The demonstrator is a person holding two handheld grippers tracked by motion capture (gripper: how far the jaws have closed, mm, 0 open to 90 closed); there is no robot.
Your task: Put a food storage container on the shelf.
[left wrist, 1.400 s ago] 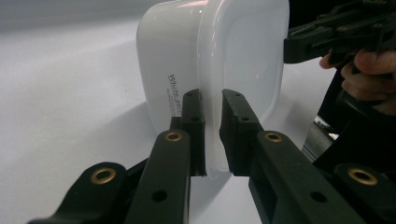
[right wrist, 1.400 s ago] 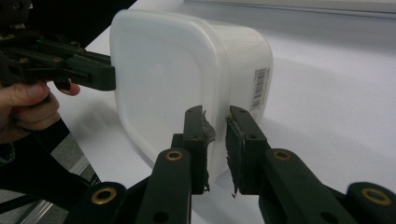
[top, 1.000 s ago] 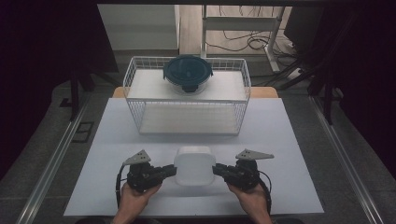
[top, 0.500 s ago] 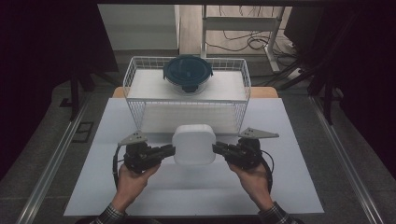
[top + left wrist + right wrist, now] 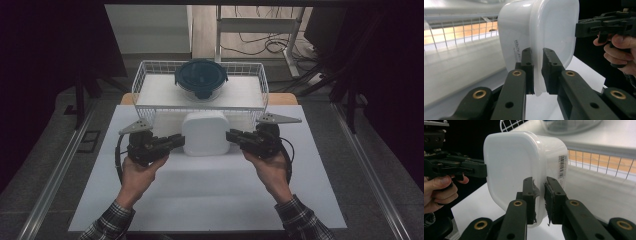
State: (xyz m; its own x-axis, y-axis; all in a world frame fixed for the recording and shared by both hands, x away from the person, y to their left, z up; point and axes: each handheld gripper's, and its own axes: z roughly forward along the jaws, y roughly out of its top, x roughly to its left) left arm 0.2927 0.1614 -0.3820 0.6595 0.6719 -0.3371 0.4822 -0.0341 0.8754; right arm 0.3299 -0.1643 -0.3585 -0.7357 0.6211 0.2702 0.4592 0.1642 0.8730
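The white lidded box (image 5: 206, 133) was rounded-square, matte plastic, with a barcode label on one side. It hung just in front of the wire basket (image 5: 145, 75), above the table (image 5: 210, 200). The left gripper (image 5: 176, 141) and right gripper (image 5: 235, 136) each clamped its lid rim from opposite sides. Inside the basket sat a round dark-lidded container (image 5: 201, 78).

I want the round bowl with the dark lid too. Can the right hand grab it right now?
Probably not. The right gripper is shut on the white container's rim, sharing its weight with the left gripper. The dark-lidded bowl sits beyond, inside the wire basket.
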